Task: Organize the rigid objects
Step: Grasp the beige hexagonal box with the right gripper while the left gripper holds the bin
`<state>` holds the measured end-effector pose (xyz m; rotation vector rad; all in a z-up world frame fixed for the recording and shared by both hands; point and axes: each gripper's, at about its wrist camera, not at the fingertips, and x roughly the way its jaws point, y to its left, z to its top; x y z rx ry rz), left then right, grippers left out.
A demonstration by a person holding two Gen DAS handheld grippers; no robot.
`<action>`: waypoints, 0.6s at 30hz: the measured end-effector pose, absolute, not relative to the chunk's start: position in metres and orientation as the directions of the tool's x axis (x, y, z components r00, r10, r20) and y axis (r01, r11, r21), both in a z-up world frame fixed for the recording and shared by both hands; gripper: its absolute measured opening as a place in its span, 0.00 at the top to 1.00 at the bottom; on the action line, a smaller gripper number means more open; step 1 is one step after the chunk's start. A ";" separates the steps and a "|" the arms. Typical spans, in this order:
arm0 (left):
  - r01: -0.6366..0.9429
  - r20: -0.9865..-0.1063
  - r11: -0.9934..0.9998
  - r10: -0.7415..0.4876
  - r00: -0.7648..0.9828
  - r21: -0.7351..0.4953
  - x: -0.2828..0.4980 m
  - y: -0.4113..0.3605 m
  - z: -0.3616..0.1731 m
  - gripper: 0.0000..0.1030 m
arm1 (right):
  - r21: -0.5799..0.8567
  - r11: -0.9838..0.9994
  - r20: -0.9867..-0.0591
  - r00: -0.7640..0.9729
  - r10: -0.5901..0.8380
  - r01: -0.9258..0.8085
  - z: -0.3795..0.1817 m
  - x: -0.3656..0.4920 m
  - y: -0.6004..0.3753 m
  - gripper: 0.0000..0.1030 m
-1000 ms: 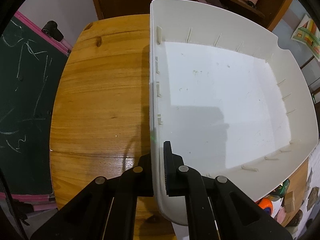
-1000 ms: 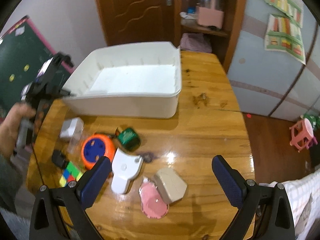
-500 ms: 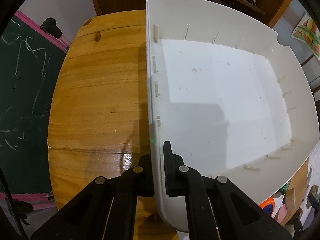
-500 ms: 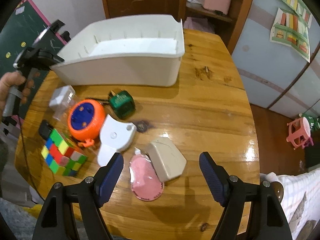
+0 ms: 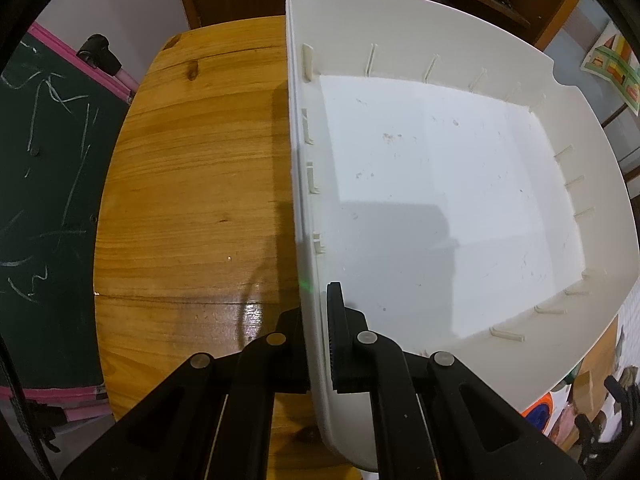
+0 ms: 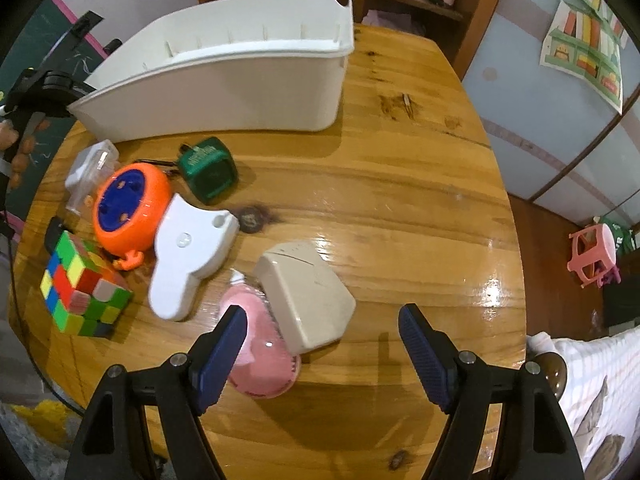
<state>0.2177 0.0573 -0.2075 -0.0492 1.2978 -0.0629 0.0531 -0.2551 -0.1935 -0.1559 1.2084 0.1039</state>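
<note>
My left gripper (image 5: 316, 320) is shut on the near wall of a white bin (image 5: 440, 200), one finger inside and one outside. The bin has nothing in it. In the right wrist view the bin (image 6: 240, 84) stands at the back of the round wooden table (image 6: 400, 200). My right gripper (image 6: 322, 320) is open, low over a beige box (image 6: 308, 292) that lies against a pink round case (image 6: 260, 352). Its pads touch neither. To the left lie a white gadget (image 6: 188, 256), an orange and blue reel (image 6: 128, 204), a green box (image 6: 208, 168) and a colour cube (image 6: 80, 292).
A clear plastic box (image 6: 90, 164) and a small black piece (image 6: 54, 232) lie near the table's left edge. A hand (image 6: 16, 148) holds the left gripper there. A chalkboard (image 5: 40, 160) stands to the left, and a pink stool (image 6: 592, 256) is on the floor at right.
My right gripper has come down toward the beige box and pink case, and its jaws have narrowed. The left gripper keeps its hold on the bin wall.
</note>
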 end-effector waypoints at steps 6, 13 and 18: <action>0.024 -0.962 0.997 -0.071 0.263 -0.067 0.212 0.062 -0.209 0.95 | -0.061 0.986 -0.942 0.336 -0.006 -0.153 -0.206 0.059 -0.265 0.24; 0.018 -0.964 0.997 -0.083 0.252 -0.081 0.206 0.068 -0.208 0.95 | -0.051 0.983 -0.937 0.350 0.013 -0.175 -0.208 0.067 -0.263 0.24; 0.020 -0.966 0.996 -0.092 0.243 -0.090 0.201 0.070 -0.209 0.95 | -0.049 0.977 -0.934 0.356 0.028 -0.205 -0.209 0.076 -0.256 0.24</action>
